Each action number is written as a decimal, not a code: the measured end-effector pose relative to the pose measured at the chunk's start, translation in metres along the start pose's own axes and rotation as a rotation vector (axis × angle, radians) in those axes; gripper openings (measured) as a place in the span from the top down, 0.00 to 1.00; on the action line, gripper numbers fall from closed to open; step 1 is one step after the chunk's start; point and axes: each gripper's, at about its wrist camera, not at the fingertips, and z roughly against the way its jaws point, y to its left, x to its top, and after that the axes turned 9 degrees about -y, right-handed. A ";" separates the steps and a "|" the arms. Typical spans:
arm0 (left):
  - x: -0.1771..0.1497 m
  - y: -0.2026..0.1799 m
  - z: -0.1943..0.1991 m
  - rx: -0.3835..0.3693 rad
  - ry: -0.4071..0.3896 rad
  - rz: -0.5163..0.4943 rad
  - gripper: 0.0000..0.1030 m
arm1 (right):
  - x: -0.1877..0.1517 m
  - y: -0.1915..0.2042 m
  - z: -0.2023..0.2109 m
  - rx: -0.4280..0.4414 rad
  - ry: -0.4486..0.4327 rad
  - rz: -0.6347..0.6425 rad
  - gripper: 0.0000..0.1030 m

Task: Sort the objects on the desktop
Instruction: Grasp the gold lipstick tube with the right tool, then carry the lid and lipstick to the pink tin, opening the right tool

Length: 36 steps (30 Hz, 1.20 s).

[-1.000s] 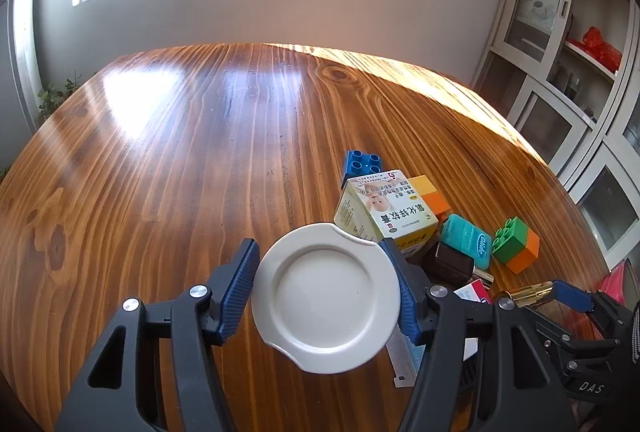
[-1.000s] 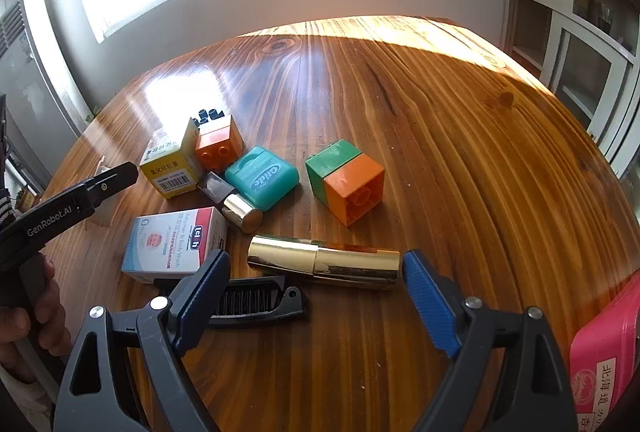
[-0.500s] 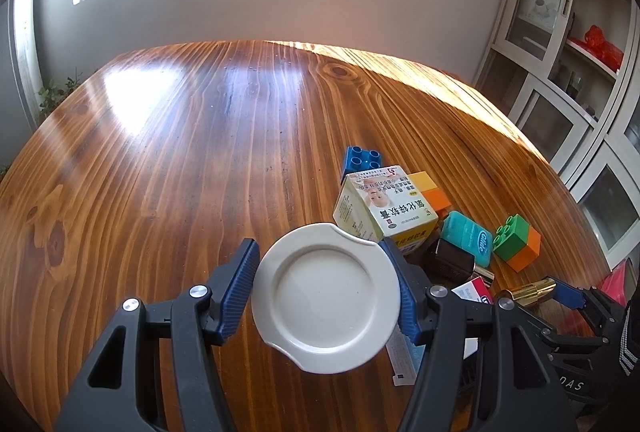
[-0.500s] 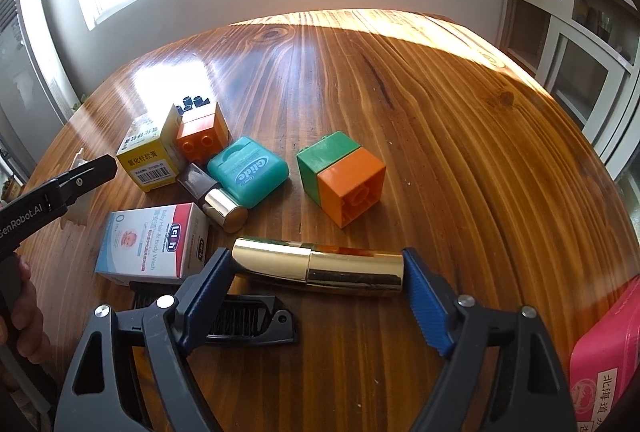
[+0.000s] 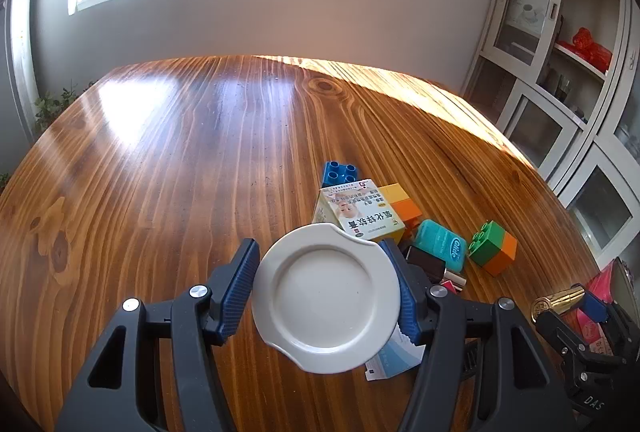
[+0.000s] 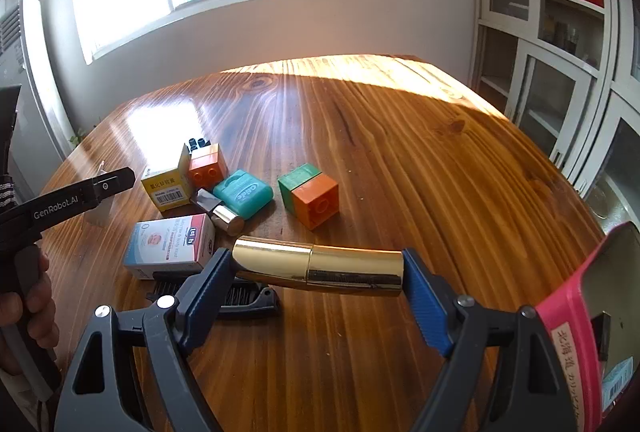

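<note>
While your left gripper (image 5: 326, 296) holds the white saucer (image 5: 326, 298) edge to edge between its blue pads, the wood ahead and to the left of it lies bare out to the table's (image 5: 180, 152) far rim — ample room that way. To the right the clutter begins just past the saucer: a yellow carton (image 5: 360, 218), a teal case (image 5: 440, 248), a green-and-orange block (image 5: 493, 247).

Your right gripper (image 6: 318, 268) is clamped on the gold tube (image 6: 318, 266), one pad at each end cap. Its long axis runs crosswise between the fingers, left to right in the wrist view, nearly level, the right end a touch lower. It is off the wood now, above the black comb (image 6: 236, 298). A pink box (image 6: 576, 316) crowds your right finger; beyond the tube, the right half of the table is open to its sunlit edge.

Against a second ago — the tube lay on the table with the pads standing clear of both ends; the jaws have just been closing onto it, and it has since risen. The left gripper and saucer are unchanged.
</note>
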 end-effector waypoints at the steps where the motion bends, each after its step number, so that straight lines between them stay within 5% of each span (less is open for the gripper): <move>1: 0.001 -0.002 0.002 -0.004 -0.003 -0.002 0.37 | -0.001 -0.002 0.005 -0.016 -0.015 -0.004 0.17; 19: -0.001 -0.062 0.045 -0.128 -0.059 -0.093 0.37 | -0.020 -0.049 0.077 -0.173 -0.169 -0.131 0.17; 36: -0.026 -0.159 0.088 -0.325 -0.060 -0.205 0.37 | -0.053 -0.135 0.155 -0.357 -0.184 -0.248 0.17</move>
